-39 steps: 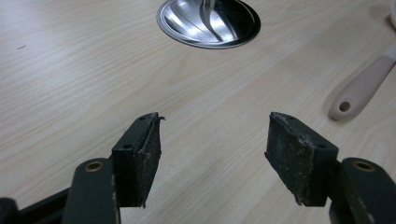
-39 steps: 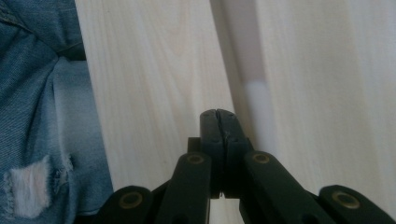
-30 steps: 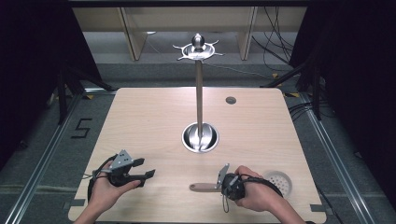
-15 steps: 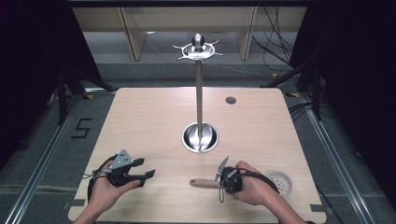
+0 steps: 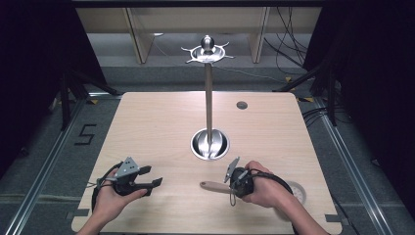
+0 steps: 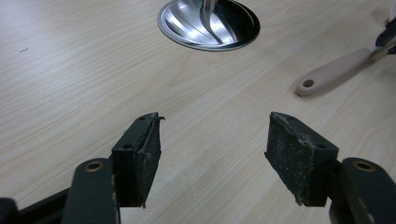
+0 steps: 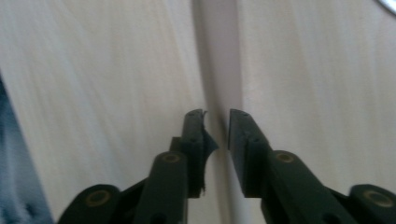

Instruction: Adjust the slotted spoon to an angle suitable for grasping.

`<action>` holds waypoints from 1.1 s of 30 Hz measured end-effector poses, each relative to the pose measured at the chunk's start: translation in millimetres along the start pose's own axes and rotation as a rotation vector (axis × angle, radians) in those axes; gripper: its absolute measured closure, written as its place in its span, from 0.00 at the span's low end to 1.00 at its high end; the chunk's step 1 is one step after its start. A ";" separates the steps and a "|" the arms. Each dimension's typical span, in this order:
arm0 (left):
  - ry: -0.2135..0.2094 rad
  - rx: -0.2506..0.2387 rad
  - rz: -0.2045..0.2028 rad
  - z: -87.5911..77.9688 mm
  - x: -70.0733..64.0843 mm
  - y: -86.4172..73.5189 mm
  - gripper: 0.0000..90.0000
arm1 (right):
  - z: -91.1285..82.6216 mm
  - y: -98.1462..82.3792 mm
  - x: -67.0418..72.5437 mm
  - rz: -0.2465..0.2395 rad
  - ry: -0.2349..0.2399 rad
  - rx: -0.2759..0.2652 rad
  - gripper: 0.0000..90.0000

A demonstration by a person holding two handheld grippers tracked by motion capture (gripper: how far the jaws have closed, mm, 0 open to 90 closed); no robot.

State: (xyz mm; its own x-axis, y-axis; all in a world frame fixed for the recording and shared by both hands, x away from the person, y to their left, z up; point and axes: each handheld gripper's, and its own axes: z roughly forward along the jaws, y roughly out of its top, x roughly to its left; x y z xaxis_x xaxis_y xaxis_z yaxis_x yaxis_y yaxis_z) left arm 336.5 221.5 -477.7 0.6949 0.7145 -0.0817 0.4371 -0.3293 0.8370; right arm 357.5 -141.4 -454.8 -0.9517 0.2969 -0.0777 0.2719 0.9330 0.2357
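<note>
Broadly, the pale wooden table with rounded corners [image 5: 161,122] carries everything, and a person's forearms come in from its near edge. At the table's middle stands the tall polished metal stand with a round dished base [image 5: 209,144], its thin post rising to a small pronged tray topped by a ball; the shiny base also shows at the top of the left gripper view [image 6: 208,23]. A small dark round inset [image 5: 242,105] sits in the tabletop towards the far right, well apart from the stand.

Nearer the person, the left gripper [image 5: 153,176] rests low at the table's near left, held in the left hand, with its grey three-cornered plate on top. Its jaws stand wide apart with bare wood between them, as the left gripper view [image 6: 212,154] shows plainly.

The right gripper [image 5: 230,187] lies at the near right, just in front of the stand's base, pointing towards the table's left. The beige utensil handle with a hanging hole at its end [image 5: 214,186] lies flat on the wood and runs leftward from the right gripper. In the blurred right gripper view the handle [image 7: 217,70] runs up from between the jaws, which have just been opening: the right gripper [image 7: 216,114] shows a narrow gap, its pads close beside the handle rather than pressing on it.
</note>
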 end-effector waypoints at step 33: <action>0.006 0.005 -0.003 1.4 -0.1 -1.6 0.38 | 4.3 -2.6 -9.5 -0.002 -0.034 -0.040 0.84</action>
State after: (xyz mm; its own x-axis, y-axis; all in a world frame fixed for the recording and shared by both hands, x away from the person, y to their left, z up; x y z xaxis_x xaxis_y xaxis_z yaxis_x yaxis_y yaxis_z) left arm 336.6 221.1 -479.7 0.6904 0.7189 -0.0810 0.4421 -0.3306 0.8339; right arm 366.5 -145.7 -458.8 -0.9468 0.3021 -0.1108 0.2631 0.9251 0.2737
